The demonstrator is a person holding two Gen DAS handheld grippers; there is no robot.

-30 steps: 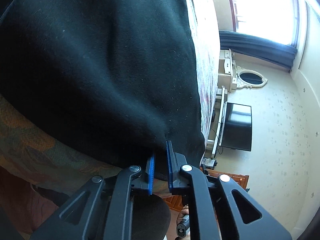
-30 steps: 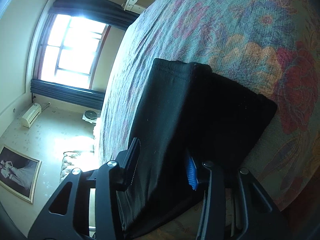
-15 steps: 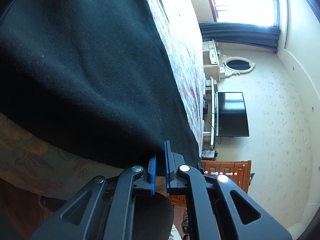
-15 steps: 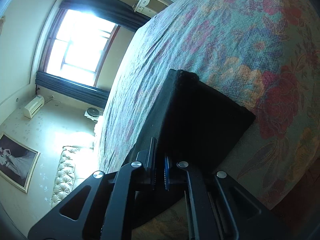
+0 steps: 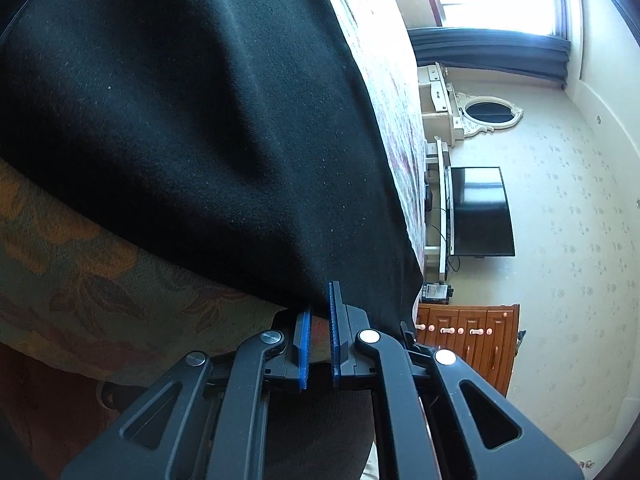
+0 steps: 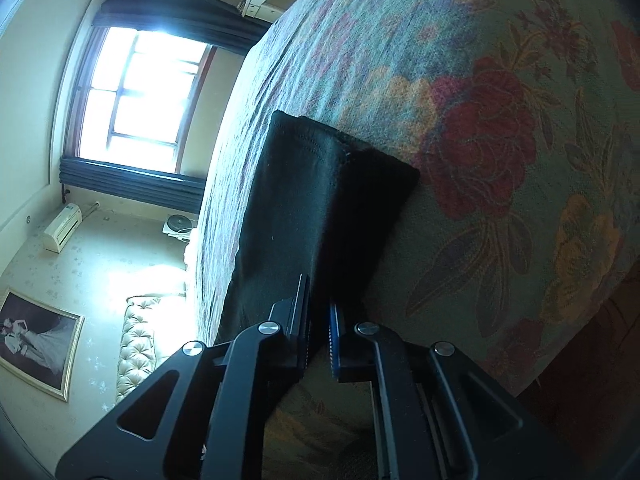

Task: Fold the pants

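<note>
Black pants (image 5: 192, 112) lie flat on a floral bedspread (image 6: 500, 128), near its front edge. 2 grippers are clamped on the pants' near edge: the left gripper (image 5: 318, 322) and the right gripper (image 6: 319, 320). The cloth looks soft, light and floppy; corners and hems seem the best holds.

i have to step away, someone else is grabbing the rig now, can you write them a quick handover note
Left hand-held gripper: shut on the near edge of the black pants.
Right hand-held gripper: shut on the pants at their near edge; its jaws have just closed.
Where: the pants lie on the floral bedspread; the right wrist view shows a hemmed end lying flat farther up the bed.
Done: both edges gripped.
Left: probably lift both edges together and carry them over to make the fold, then release and smooth.
</note>
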